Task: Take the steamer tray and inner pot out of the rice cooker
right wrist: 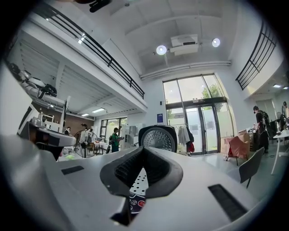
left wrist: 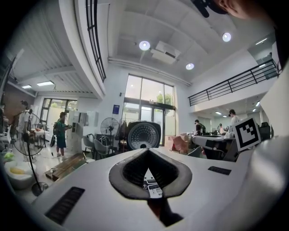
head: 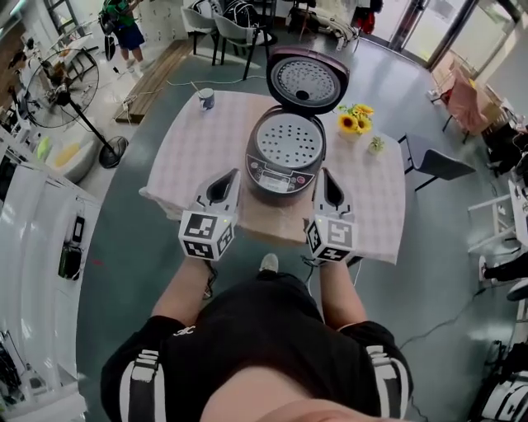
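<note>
The rice cooker (head: 285,157) stands open on the table (head: 198,152), with its lid (head: 308,80) tilted up at the back. The perforated steamer tray (head: 287,140) sits in its top; the inner pot is hidden under it. My left gripper (head: 232,175) is shut and empty, just left of the cooker's front. On the other side, the right gripper (head: 325,175) is also shut and empty. In the left gripper view the shut gripper (left wrist: 148,151) points at the lid (left wrist: 143,135). In the right gripper view, the tray (right wrist: 139,179) shows past the shut gripper (right wrist: 143,151).
A mug (head: 206,99) stands at the table's far left. Sunflowers (head: 354,120) and a small plant (head: 376,144) are right of the cooker. A grey chair (head: 435,160) is beside the table's right edge, a standing fan (head: 58,86) at far left, and a person (head: 124,25) beyond.
</note>
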`<action>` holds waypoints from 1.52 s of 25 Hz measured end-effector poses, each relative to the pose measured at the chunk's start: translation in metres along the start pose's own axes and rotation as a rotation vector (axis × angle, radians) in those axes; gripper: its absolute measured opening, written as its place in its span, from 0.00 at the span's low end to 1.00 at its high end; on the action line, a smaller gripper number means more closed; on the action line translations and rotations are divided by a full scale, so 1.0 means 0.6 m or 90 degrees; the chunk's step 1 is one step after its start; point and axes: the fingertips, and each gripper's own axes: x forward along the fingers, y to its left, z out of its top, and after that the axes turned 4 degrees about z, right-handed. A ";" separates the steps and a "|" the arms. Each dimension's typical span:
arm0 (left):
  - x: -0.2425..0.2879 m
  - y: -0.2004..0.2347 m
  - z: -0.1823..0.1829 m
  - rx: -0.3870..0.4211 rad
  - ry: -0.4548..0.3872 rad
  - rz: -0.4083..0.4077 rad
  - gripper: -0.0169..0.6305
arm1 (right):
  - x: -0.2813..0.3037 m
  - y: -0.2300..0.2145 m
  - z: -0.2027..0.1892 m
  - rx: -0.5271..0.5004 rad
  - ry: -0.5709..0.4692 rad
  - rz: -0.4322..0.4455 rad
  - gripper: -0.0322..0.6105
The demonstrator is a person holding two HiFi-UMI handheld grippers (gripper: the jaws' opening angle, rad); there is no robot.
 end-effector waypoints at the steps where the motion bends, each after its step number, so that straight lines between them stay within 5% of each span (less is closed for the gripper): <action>1: 0.021 0.003 0.004 0.001 0.002 -0.001 0.03 | 0.016 -0.010 -0.001 0.001 0.003 0.001 0.05; 17: 0.239 0.034 0.031 0.012 0.029 -0.039 0.03 | 0.175 -0.123 -0.006 0.006 0.033 -0.024 0.05; 31: 0.377 0.096 0.049 0.033 0.035 -0.179 0.03 | 0.247 -0.145 -0.017 0.016 0.048 -0.168 0.05; 38: 0.422 0.118 0.044 0.017 0.027 -0.187 0.03 | 0.266 -0.156 -0.024 0.009 0.056 -0.204 0.05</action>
